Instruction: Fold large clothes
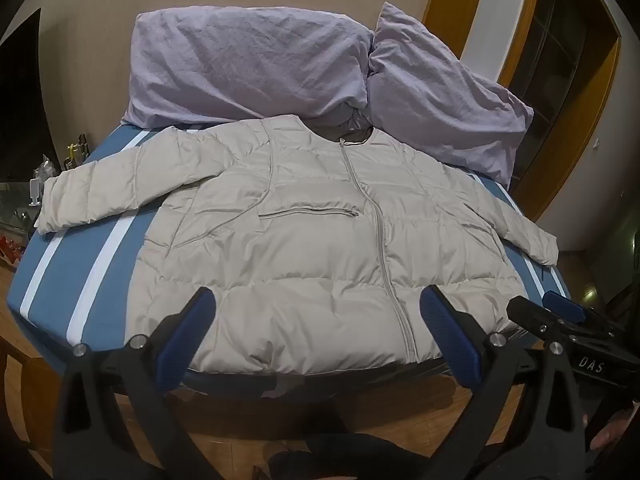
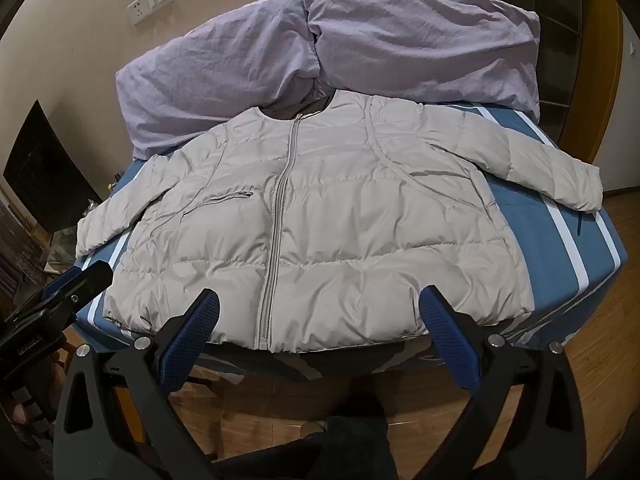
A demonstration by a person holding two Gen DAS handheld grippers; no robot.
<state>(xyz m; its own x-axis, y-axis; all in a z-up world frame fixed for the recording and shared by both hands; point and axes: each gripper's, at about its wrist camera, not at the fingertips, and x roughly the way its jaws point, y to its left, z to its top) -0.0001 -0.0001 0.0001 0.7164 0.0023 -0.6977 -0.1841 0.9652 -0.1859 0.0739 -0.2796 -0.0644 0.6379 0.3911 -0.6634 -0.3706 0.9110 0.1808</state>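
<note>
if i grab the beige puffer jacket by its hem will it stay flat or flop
Probably flop: the beige quilted puffer jacket lies soft and creased, its sleeves draped limp on the blue striped bed. The puffy padded panels suggest it is light for its bulk. The smooth shell looks somewhat slippery, so a shallow pinch might slide off.

Puffy quilted jacket (image 1: 320,248), pale beige/grey, lies flat & face-up on the bed w/ front zip (image 1: 380,240) closed top to hem. Collarless neck points toward the far end, dark lining showing at the opening; hem sits at the near edge. Both sleeves (image 1: 104,196) spread out sideways, cuffs reaching the bed's 2 side edges. 1 zipped chest pocket (image 1: 308,212) beside the zip. Unfolded, only light wrinkles across the padding.
</note>
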